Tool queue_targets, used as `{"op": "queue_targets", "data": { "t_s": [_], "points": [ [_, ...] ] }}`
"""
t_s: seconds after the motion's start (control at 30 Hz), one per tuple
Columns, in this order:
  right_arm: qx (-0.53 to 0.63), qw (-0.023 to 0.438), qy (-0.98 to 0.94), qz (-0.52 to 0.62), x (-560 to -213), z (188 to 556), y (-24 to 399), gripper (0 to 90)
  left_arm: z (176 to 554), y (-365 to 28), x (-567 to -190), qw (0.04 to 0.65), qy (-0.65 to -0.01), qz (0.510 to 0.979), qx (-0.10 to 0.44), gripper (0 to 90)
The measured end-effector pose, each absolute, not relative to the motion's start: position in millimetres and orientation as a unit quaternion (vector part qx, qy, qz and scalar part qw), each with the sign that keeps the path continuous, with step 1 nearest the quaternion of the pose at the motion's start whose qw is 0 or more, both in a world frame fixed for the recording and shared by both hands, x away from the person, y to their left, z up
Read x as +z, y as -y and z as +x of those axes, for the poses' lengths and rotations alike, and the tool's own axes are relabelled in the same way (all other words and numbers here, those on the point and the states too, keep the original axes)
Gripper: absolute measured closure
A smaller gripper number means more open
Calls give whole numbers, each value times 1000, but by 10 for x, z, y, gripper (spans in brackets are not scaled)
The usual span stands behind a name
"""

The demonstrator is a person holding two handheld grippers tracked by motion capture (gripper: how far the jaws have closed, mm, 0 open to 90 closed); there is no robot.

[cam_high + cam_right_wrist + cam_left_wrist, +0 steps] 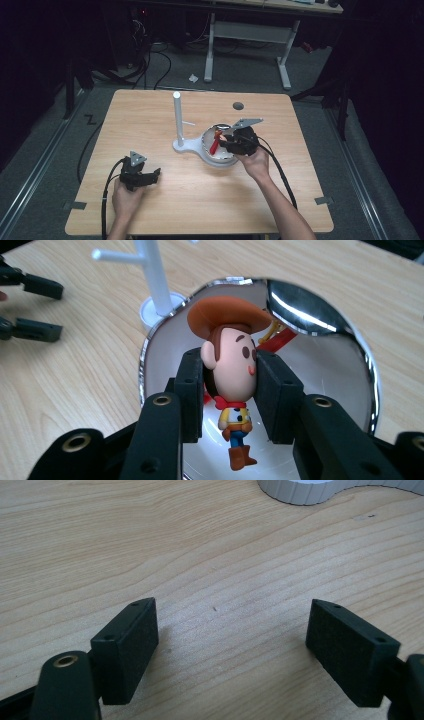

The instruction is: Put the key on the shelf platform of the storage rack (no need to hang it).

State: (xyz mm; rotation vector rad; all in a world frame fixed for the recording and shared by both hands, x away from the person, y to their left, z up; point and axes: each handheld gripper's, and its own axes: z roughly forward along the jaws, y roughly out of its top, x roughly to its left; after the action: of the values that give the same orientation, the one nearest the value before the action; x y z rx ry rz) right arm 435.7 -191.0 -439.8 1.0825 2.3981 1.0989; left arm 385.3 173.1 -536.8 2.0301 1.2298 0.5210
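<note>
cowboy figure [231, 385]: head clamped in my right gripper [229, 390], frame centre, over bowl [320, 360]
left gripper [230, 645]: apart; idle
tip: lower gently; release low

This looks like a lab or recording room rather than a home. A pale wooden worktop [150, 107] stands alone on grey carpet [45, 135], lit while the surroundings lie dark. Black cables [150, 60] trail across the floor, and a white-legged desk [247, 30] stands behind, with equipment in the shadows.
</note>
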Motion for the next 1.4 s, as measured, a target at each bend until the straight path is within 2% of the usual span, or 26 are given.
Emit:
{"op": "queue_targets", "data": {
  "t_s": [0.5,0.73,1.2,1.4],
  "points": [
    [372,127,-828,399,-4564,4469,1874,651,3852,-1732,-5367,348,-474,783,200,215],
    [360,133,-833,399,-4566,4476,1842,638,3852,-1732,-5367,348,-475,783,200,215],
    [349,134,-830,414,-4557,4487,1902,487,3851,-1732,-5367,348,-474,784,200,215],
    [367,136,-821,416,-4466,4445,1969,466,3851,-1731,-5367,348,-474,784,200,215]
  ]
}}
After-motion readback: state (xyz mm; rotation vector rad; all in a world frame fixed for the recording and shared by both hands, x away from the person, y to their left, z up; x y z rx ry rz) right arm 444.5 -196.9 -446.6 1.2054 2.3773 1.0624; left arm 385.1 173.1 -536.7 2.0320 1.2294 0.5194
